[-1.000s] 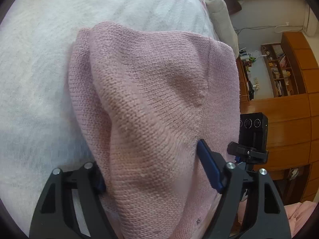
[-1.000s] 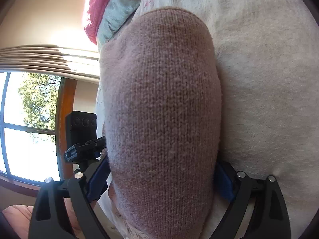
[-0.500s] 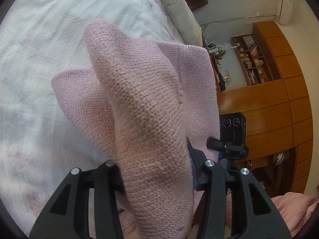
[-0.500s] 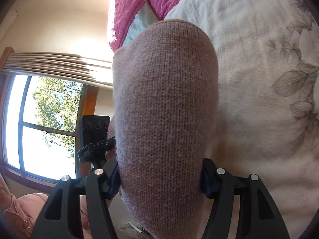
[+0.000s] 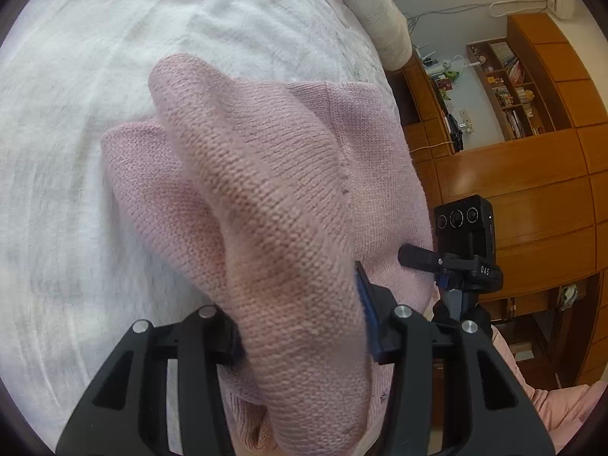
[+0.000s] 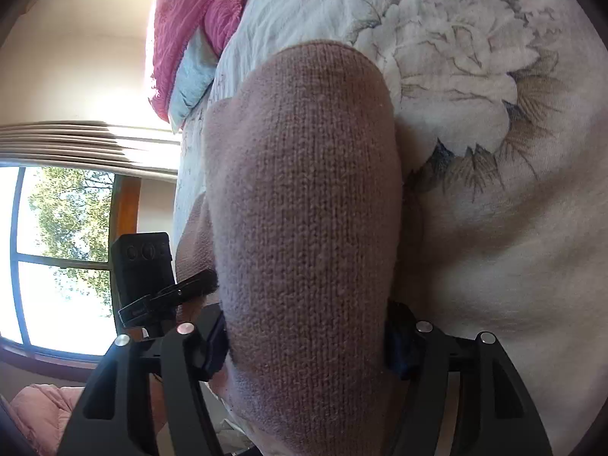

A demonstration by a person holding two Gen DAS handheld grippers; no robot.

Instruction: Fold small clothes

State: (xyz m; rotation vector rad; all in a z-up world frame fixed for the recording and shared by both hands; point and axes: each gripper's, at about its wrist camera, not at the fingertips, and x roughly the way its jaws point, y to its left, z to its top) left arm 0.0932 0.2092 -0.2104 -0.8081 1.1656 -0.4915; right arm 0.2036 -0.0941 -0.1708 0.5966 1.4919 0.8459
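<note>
Left wrist view: the left gripper (image 5: 300, 326) has its jaws pinched on a thick fold of the pink knit (image 5: 273, 205), which bulges up between the two black fingers (image 5: 410, 345) and hides the tips. A blue pad shows on the right finger, pressed against the cloth. Beyond the held fold, the rest of the knit lies spread on the bed (image 5: 95, 76), reaching to the bed's right edge. The bed cover is white and wrinkled. A pale pillow (image 5: 376, 15) sits at the far right of the bed. To the right stands a wooden cabinet (image 5: 532, 197) with open shelves (image 5: 509, 76) holding books and small items. A small black camera (image 5: 463, 224) on a mount rises just beside the right finger. Pink padded fabric shows at the lower right corner.

Right wrist view: the right gripper (image 6: 307, 342) likewise grips the knit (image 6: 304, 209), its jaws closed on a rounded hump of cloth that fills the middle of the frame and covers the fingertips. The bed (image 6: 494, 247) lies under and to the right, its cover printed with a large pale flower with grey-brown leaves. A bright pink blanket (image 6: 197, 19) is bunched at the far end of the bed. To the left is a window (image 6: 57, 247) with trees outside and blinds drawn up above it. A black camera (image 6: 140, 266) on its mount stands next to the left finger.
</note>
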